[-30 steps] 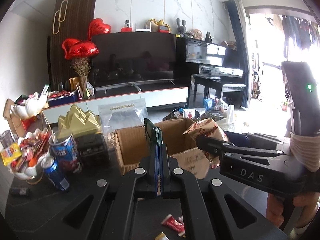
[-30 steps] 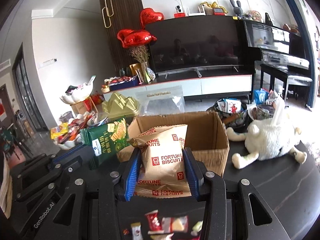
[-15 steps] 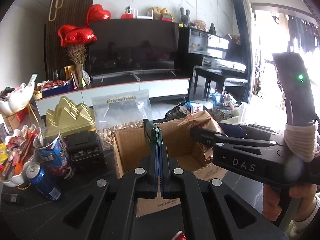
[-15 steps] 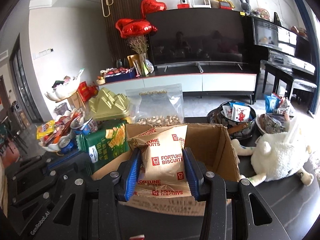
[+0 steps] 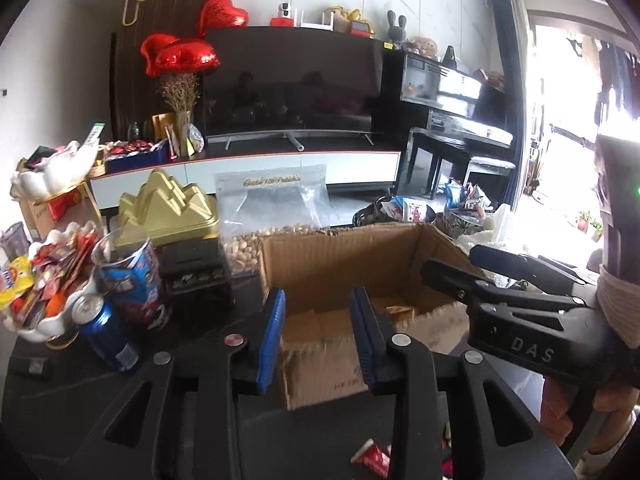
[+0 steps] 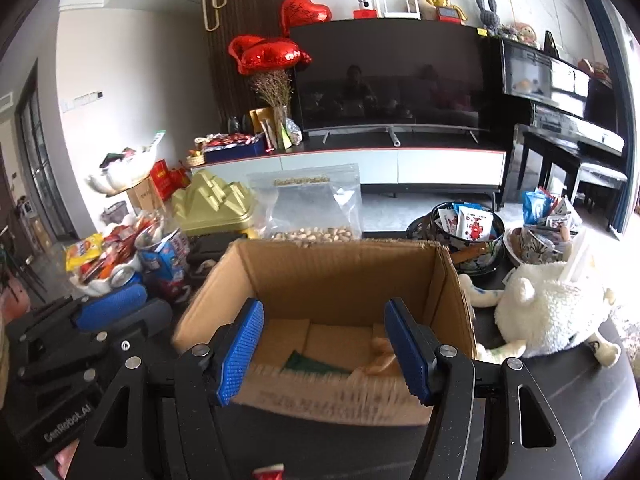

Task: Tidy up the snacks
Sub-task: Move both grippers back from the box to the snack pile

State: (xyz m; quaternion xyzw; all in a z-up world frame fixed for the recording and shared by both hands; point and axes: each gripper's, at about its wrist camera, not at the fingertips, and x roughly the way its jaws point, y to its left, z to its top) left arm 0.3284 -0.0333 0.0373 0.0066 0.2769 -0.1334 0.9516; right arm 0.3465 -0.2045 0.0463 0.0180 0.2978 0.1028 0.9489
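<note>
Both grippers spread wide, nothing between the blue pads. Left gripper and right gripper hover at the near rim of the open cardboard box on the dark table. Inside on the box floor: a green packet beside a tan biscuit packet. Pistachio bag stands just behind the box; plush sheep to its right.

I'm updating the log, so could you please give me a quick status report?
Left tool and right tool open, empty. Green packet and tan packet inside brown cardboard box. Nothing obstructing.
</note>
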